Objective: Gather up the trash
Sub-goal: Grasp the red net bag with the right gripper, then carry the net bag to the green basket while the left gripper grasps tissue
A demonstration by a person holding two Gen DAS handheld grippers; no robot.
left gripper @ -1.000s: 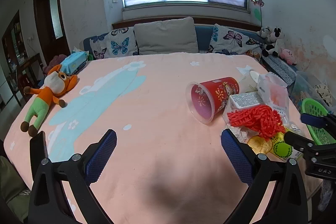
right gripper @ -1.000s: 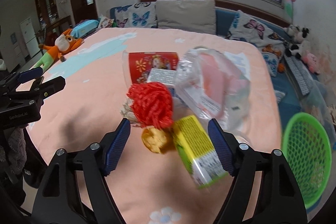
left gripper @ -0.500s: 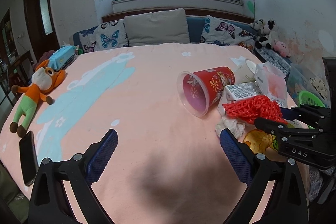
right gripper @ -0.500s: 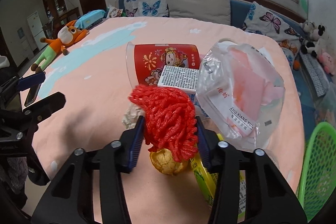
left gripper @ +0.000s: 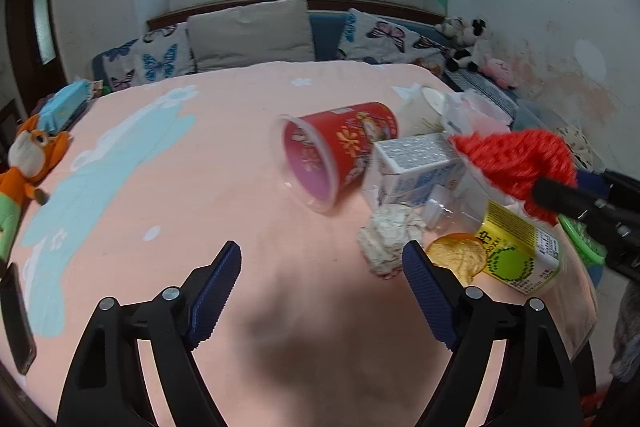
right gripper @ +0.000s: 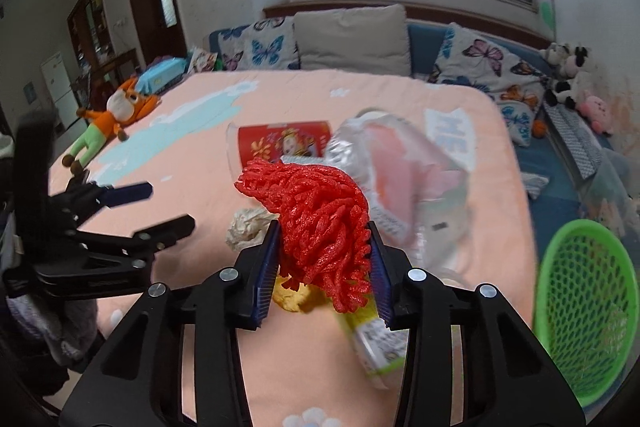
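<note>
A pile of litter lay near one corner of a peach bedspread (left gripper: 240,155). The right gripper (right gripper: 324,267) had just been closing and was clamped on a bundle of red foam netting (right gripper: 316,219), its blue pads pressing both sides, the bundle bulging above and drooping below them. The netting appeared raised clear of the pile. To the right, beyond the bed's edge, stood a green mesh basket (right gripper: 584,307), probably where the trash belonged. The left gripper (left gripper: 320,291) hovered over bare bedspread, its fingers apart with nothing between them, though they had just been narrowing; a crumpled paper wad (left gripper: 388,235) lay just beside its right finger. Other litter remained on the bed: a tipped red paper cup (left gripper: 340,147), a white carton (left gripper: 416,167), a clear plastic bag (right gripper: 400,171), a yellow-green drink carton (left gripper: 520,251) and a golden wrapper (left gripper: 456,255). The main risk seemed to be the netting: soft and springy, it could squeeze out of the pads or snag a dangling strand on the basket rim. The left gripper, closing where it was, might nudge the wad aside instead of catching it.
</note>
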